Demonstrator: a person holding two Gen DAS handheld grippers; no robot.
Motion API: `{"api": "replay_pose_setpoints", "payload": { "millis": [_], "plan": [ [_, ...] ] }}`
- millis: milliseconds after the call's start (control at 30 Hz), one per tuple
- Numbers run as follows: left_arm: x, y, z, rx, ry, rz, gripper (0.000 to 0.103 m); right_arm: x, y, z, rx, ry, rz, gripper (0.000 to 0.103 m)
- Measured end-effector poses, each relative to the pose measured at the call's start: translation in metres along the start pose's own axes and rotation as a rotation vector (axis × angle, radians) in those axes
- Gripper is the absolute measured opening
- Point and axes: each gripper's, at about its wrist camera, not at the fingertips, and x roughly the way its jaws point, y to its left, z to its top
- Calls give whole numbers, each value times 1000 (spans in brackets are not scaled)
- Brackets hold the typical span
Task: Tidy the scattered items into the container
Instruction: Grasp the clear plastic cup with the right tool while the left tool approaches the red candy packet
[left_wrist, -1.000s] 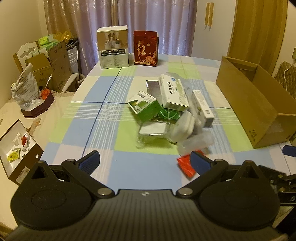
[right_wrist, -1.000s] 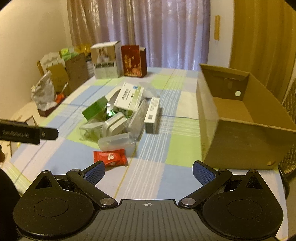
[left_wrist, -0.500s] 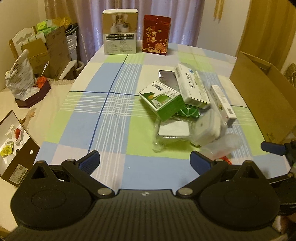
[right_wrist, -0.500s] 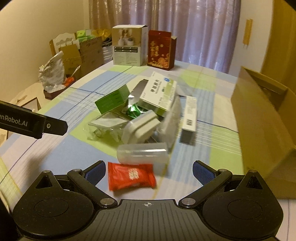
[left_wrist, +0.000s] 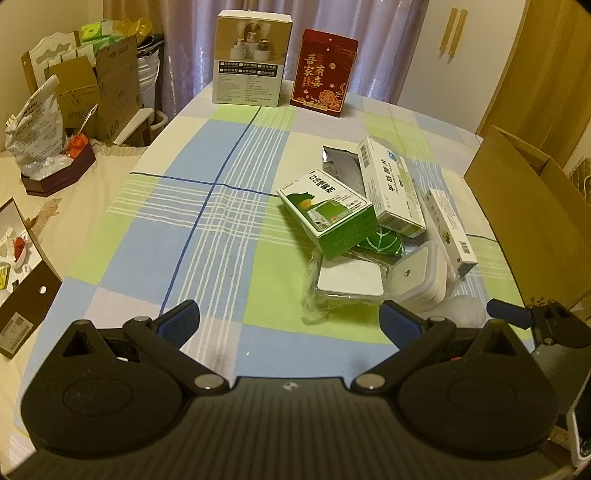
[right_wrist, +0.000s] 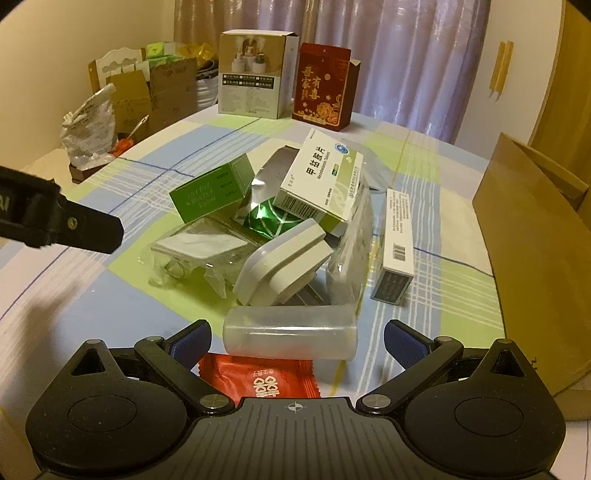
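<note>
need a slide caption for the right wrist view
Open right gripper nears a clear plastic tube and red snack packet.

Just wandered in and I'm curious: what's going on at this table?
A person holds a gripper in each hand to tidy a pile of small boxes and packets into the cardboard box. Nothing is picked up yet. The right gripper is open, low over the clear tube and the red packet. The left gripper is open over bare tablecloth beside the pile.

right claw (right_wrist: 297, 341) nearer (over red packet (right_wrist: 258, 376))
</note>
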Motion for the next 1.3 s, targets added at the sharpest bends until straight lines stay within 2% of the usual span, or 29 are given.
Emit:
{"api": "replay_pose_setpoints", "payload": {
  "millis": [333,367,400,533,567,900,1067,1133,1300],
  "plan": [
    [3,-3,-2,1,8,3,101,0,0,-3,-6,-14,9,102],
    [3,-3,-2,-2,8,3,101,0,0,-3,-11,-9,11,90],
    [3,-3,-2,-2,7,6,101,2,1,-3,-17,-1,9,86],
    [2,-4,-3,6,6,5,101,2,-2,-1,-4,-3,1,86],
    [2,-5,-4,10,5,4,101,1,-2,-1,-3,-4,1,75],
    [2,-19,-9,56,10,-23,101,-29,-28,-7,40,-35,-18,75],
    [8,-40,-21,123,35,-73,101,-49,-56,-26,74,-16,-51,75],
    [13,-53,-27,179,40,-103,101,-56,-66,-34,83,-6,-58,75],
    [33,-97,-45,499,60,-164,100,-74,-83,-52,100,13,-68,75]
  ]
}}
